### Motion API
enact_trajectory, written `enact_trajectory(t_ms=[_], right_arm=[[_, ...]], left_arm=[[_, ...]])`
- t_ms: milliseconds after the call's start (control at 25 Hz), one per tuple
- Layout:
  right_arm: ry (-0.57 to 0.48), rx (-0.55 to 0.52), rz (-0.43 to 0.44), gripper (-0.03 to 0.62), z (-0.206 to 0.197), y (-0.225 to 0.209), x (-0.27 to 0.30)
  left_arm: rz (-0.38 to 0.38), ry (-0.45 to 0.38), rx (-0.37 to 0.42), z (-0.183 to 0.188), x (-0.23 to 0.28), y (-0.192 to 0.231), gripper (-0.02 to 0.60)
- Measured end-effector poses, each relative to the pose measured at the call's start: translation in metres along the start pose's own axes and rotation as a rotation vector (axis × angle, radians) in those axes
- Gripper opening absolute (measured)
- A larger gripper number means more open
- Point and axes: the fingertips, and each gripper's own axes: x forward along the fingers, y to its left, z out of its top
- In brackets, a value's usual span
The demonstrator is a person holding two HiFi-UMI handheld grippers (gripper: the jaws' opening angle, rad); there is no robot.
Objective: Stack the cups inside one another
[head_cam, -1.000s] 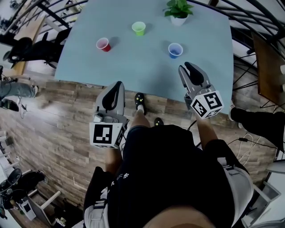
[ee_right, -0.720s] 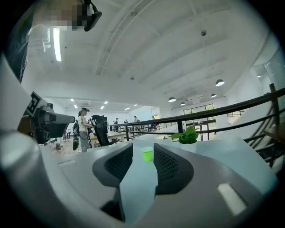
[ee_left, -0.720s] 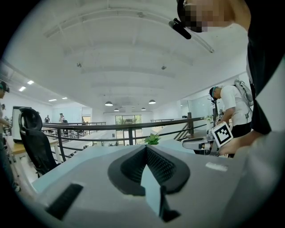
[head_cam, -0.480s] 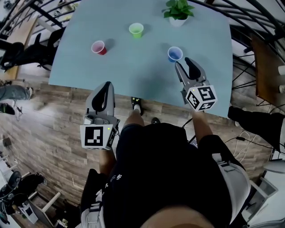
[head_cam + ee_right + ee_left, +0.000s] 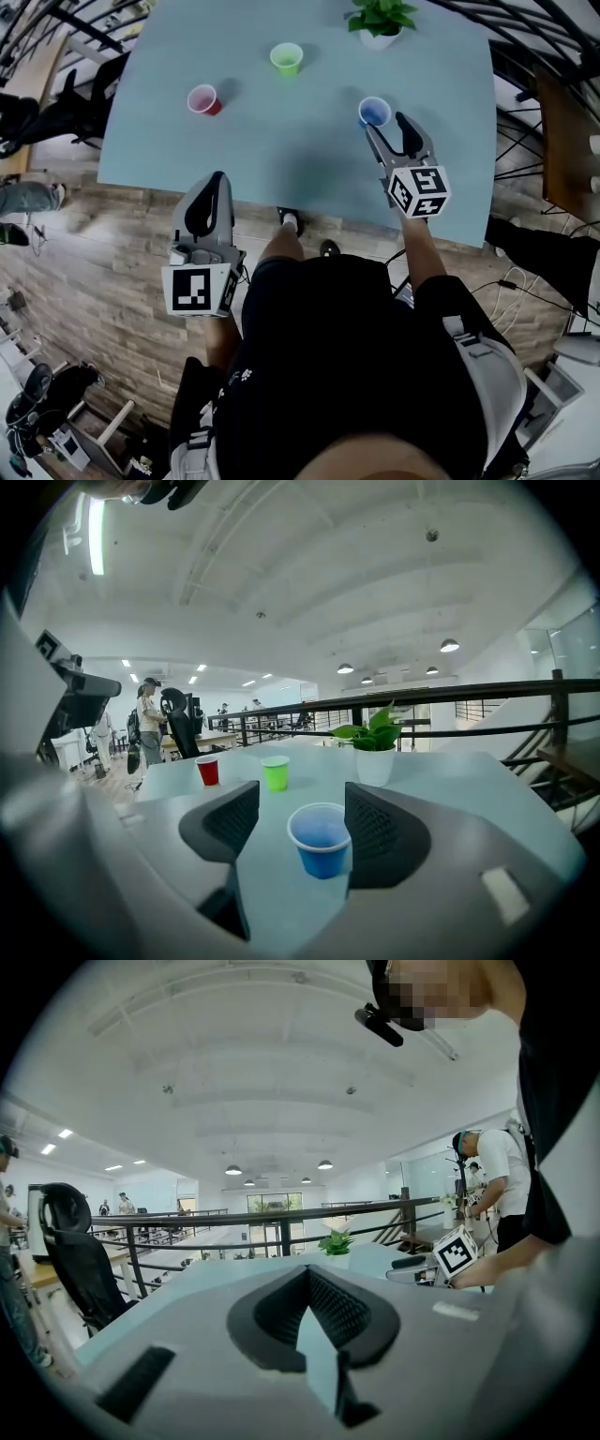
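Note:
Three cups stand upright and apart on the light blue table (image 5: 281,141): a red cup (image 5: 202,98) at the left, a green cup (image 5: 286,58) at the back and a blue cup (image 5: 373,112) at the right. My right gripper (image 5: 387,132) is just short of the blue cup (image 5: 321,841). Its jaws are opening; the cup stands ahead of the tips and nothing touches the pads. Beyond are the red cup (image 5: 208,770) and the green cup (image 5: 276,772). My left gripper (image 5: 212,183) hangs over the table's near edge, shut and empty, far from any cup.
A potted plant (image 5: 380,23) in a white pot stands at the table's far edge, behind the blue cup. A black railing (image 5: 394,700) runs behind the table. A black office chair (image 5: 80,1251) stands off the left side. The person's shoes (image 5: 292,222) show below the near edge.
Both grippers have come forward over the table's near edge. The right one has travelled up to the blue cup and its jaws have spread wider. The left one stays shut.

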Motion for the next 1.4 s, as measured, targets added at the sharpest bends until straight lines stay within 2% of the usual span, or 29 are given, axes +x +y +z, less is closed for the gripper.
enact_trajectory(t_ms=[400,520,880,1120,1400], right_arm=[[0.097,-0.023,-0.047,0.328,-0.028,-0.015,0.029],[0.11,-0.02,-0.067,0.351,-0.033,-0.019,0.036],[0.139,-0.02,-0.083,0.357,-0.043,-0.024,0.047],[0.147,-0.029,-0.092,0.336,-0.047,-0.024,0.05],[0.148,-0.049,-0.095,0.337,-0.039,-0.021,0.049]], left_arm=[[0.036,0.075,-0.002,-0.014,0.007,0.025,-0.008],[0.035,0.074,0.0,-0.015,0.009,0.03,-0.008],[0.023,0.071,-0.009,-0.014,0.017,0.039,-0.008],[0.03,0.067,-0.013,-0.017,0.018,0.047,-0.008],[0.03,0.064,-0.017,-0.018,0.02,0.056,-0.008]])
